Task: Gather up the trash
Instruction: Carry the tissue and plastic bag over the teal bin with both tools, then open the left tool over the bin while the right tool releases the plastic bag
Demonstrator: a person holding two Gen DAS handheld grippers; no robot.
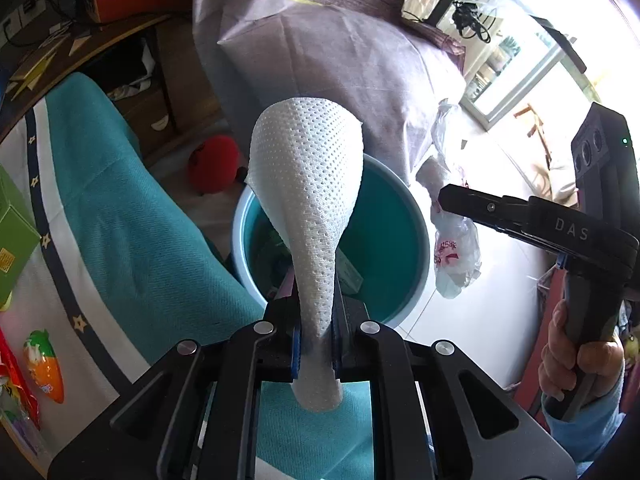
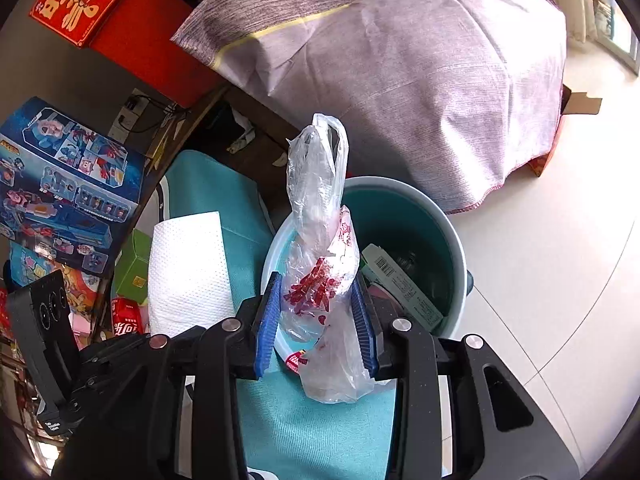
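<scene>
Closest to the left wrist camera, the left gripper (image 1: 316, 344) has its two blue-padded jaws pressed together on one white dimpled paper towel (image 1: 308, 200), which stands up out of the jaws and fans wide over the bin. Under both grippers lies a teal cloth (image 1: 132, 240) with a white and dark starred border. One round teal trash bin (image 1: 384, 248) stands on the pale floor just beyond the cloth edge; inside it I count one long greenish carton (image 2: 404, 288) and some darker things that I cannot make out. On the right, the right gripper (image 2: 316, 316) pinches one crumpled clear plastic bag (image 2: 320, 248) with red print between its two blue pads (image 2: 266, 320), and the bag rises above the bin's near rim. A hand (image 1: 576, 356) holds this gripper's handle. On the cloth at the left rest one green box (image 1: 16, 240), one carrot-shaped packet (image 1: 44, 364) and one red cola can (image 2: 126, 322). Farther behind the bin is a large bundle covered with lilac cloth (image 1: 340, 64).
</scene>
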